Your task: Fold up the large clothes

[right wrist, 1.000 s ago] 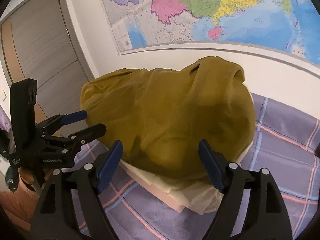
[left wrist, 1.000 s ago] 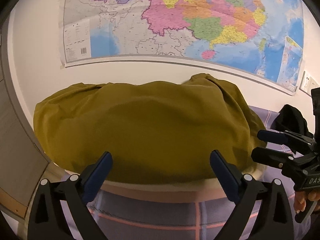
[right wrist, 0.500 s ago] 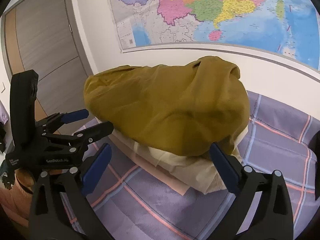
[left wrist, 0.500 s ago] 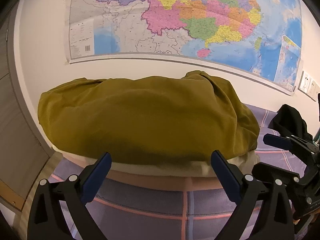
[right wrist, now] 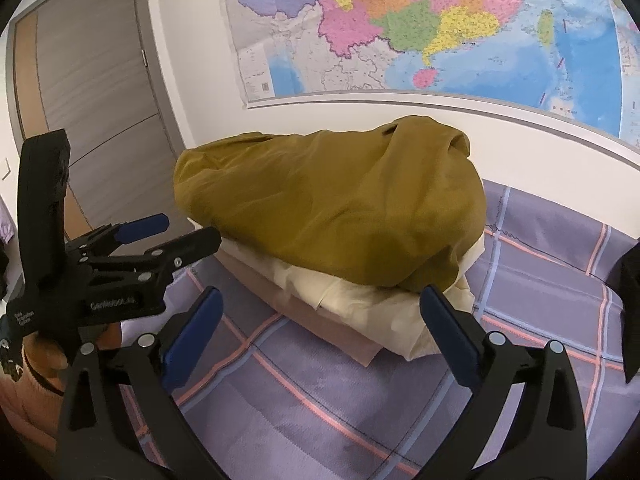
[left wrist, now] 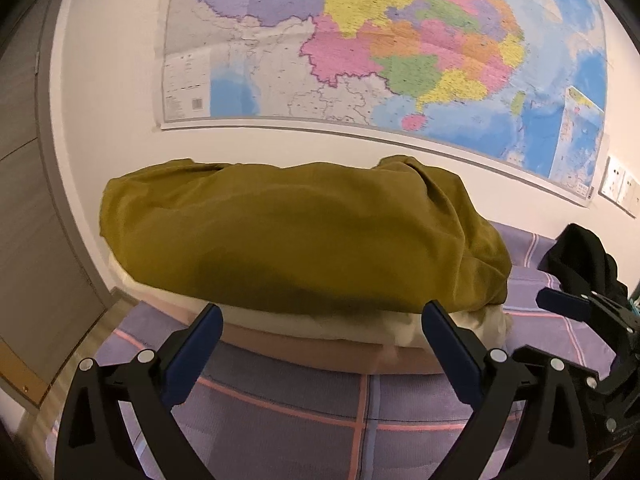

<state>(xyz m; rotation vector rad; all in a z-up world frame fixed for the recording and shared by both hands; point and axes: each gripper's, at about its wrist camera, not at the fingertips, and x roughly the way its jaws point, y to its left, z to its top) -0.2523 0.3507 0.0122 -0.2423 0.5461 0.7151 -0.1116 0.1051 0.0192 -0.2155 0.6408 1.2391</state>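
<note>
A folded olive garment [left wrist: 304, 240] [right wrist: 340, 208] lies on top of a stack, over a cream garment [left wrist: 320, 326] [right wrist: 360, 304] and a pinkish-tan one [left wrist: 320, 350] [right wrist: 320, 320]. The stack rests on a purple plaid bed cover [left wrist: 280, 432] [right wrist: 320, 400] against the wall. My left gripper [left wrist: 320, 344] [right wrist: 188, 230] is open just short of the stack's near edge, holding nothing. To its right, my right gripper [right wrist: 320, 332] [left wrist: 548, 332] stands wide open in front of the stack's right corner, nothing between its fingers.
A black garment [left wrist: 580, 256] [right wrist: 628, 280] lies on the bed to the right. A large map [left wrist: 380, 52] hangs on the wall behind. A grey door [right wrist: 92, 100] stands at the left, past the bed's edge. A hand [right wrist: 36, 364] holds the left gripper.
Both grippers have drawn back from the stack, so more of the bed cover and the cream and tan layers show. The right gripper's jaws have spread wider.
</note>
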